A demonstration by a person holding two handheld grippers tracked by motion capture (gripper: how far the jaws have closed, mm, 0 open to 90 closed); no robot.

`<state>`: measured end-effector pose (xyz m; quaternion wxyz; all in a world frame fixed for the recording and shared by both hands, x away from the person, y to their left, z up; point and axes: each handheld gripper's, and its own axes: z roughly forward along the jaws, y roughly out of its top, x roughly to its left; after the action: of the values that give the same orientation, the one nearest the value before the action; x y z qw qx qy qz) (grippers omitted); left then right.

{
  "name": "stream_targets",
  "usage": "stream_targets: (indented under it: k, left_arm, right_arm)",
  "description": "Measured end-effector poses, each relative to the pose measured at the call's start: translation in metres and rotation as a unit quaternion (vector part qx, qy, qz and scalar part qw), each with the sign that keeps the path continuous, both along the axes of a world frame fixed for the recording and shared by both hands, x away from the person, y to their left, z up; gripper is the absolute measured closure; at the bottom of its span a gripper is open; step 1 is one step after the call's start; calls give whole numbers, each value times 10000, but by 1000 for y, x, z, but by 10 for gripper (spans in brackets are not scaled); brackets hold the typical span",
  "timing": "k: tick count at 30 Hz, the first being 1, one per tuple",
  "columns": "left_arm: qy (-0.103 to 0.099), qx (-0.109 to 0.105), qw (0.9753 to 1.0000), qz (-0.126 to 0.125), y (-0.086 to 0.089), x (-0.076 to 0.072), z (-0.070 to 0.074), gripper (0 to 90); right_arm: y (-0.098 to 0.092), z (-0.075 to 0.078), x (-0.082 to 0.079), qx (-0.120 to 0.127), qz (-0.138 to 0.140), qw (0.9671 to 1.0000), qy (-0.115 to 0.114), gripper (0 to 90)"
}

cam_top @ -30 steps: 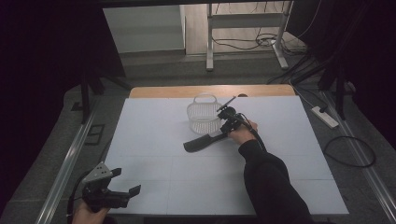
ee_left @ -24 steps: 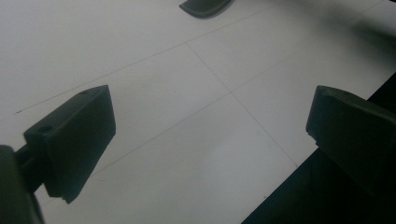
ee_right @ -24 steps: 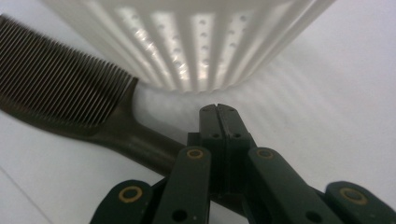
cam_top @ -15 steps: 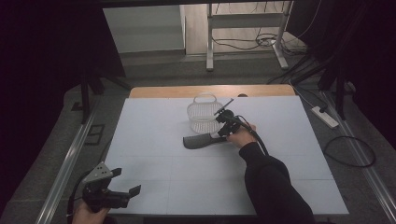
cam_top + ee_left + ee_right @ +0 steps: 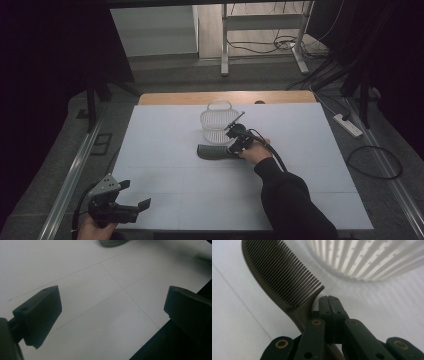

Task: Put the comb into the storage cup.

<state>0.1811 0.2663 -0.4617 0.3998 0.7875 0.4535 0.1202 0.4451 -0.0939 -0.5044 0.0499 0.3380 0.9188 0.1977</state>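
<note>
The comb point(image 5: 284, 280) lies flat on the tabletop point(image 5: 165, 150), long axis running away from the right gripper point(image 5: 329, 302), its handle end beside the pressed-together jaws; contact cannot be confirmed. The basket point(image 5: 372, 257) stands just beyond. The left gripper point(image 5: 135, 207) hangs spread, well apart.

So the thing I'm working with is a dark comb point(image 5: 216, 151), curved, with a long row of fine, close-set teeth point(image 5: 284, 277) running along one edge and a plain handle end. It's lying flat on the white table point(image 5: 165, 150), roughly in the middle, stretched left to right. It sits just in front of a white slatted basket point(image 5: 217, 121), near it, though I can't tell if they touch.
</note>
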Motion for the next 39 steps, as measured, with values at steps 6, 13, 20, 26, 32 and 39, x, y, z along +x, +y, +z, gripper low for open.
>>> stream_targets:
  k: [6,13,20,26,32,39]
  left_arm:
    - [-1,15,10000,0,-1,0,0,25]
    - [-6,19,10000,-3,-1,0,0,25]
    - [-7,20,10000,-5,-1,0,0,25]
    - [-8,22,10000,-5,-1,0,0,25]
    - [-7,23,10000,-7,-1,0,0,25]
    - [-7,25,10000,-6,-1,0,0,25]
  right_arm:
    - [-3,1,-11,-76,137,9999,21,894]
    - [-10,1,-27,-104,240,9997,4,894]
    - [-14,1,-41,-95,351,9993,33,895]
    - [-18,1,-57,-72,450,9990,34,894]
    - [-22,1,-71,-41,524,9986,91,894]
    - [-27,1,-87,-10,594,9981,152,894]
